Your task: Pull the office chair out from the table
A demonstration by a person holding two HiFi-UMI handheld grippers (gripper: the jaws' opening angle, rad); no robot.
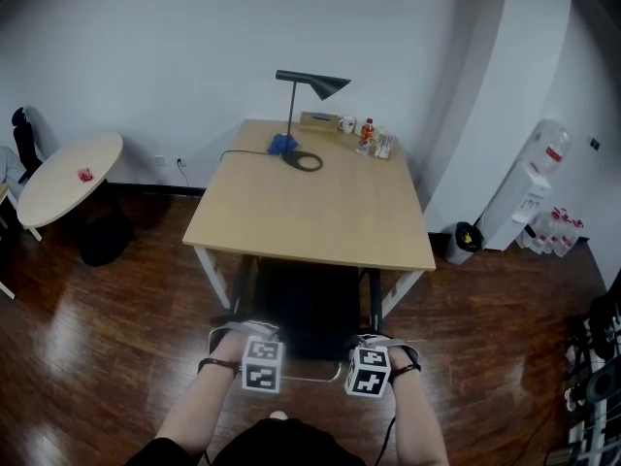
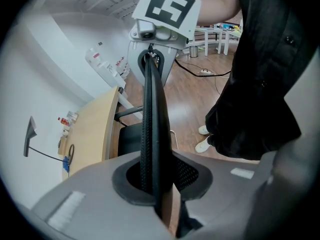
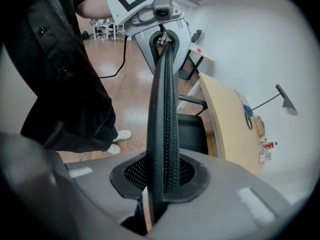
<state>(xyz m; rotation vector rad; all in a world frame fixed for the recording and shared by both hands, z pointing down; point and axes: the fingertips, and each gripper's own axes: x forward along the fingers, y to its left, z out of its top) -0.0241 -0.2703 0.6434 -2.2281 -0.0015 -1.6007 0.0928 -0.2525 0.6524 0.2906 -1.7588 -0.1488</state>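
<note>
The black office chair [image 1: 307,311] stands tucked under the front edge of the light wooden table [image 1: 310,207], its seat mostly beneath the tabletop. My left gripper [image 1: 254,344] is shut on the left end of the chair's backrest top and my right gripper [image 1: 375,346] is shut on the right end. In the left gripper view the black mesh backrest edge [image 2: 150,109] runs up out of my left gripper [image 2: 152,184] to the other gripper. The right gripper view shows the same edge [image 3: 164,109] clamped in my right gripper [image 3: 160,184]. Both point steeply down.
On the table's far side stand a black desk lamp [image 1: 310,85], a mug, a bottle [image 1: 367,132] and small items. A round white table [image 1: 68,173] is at the left, a water dispenser [image 1: 529,197] and a bin [image 1: 468,239] at the right. My legs are right behind the chair.
</note>
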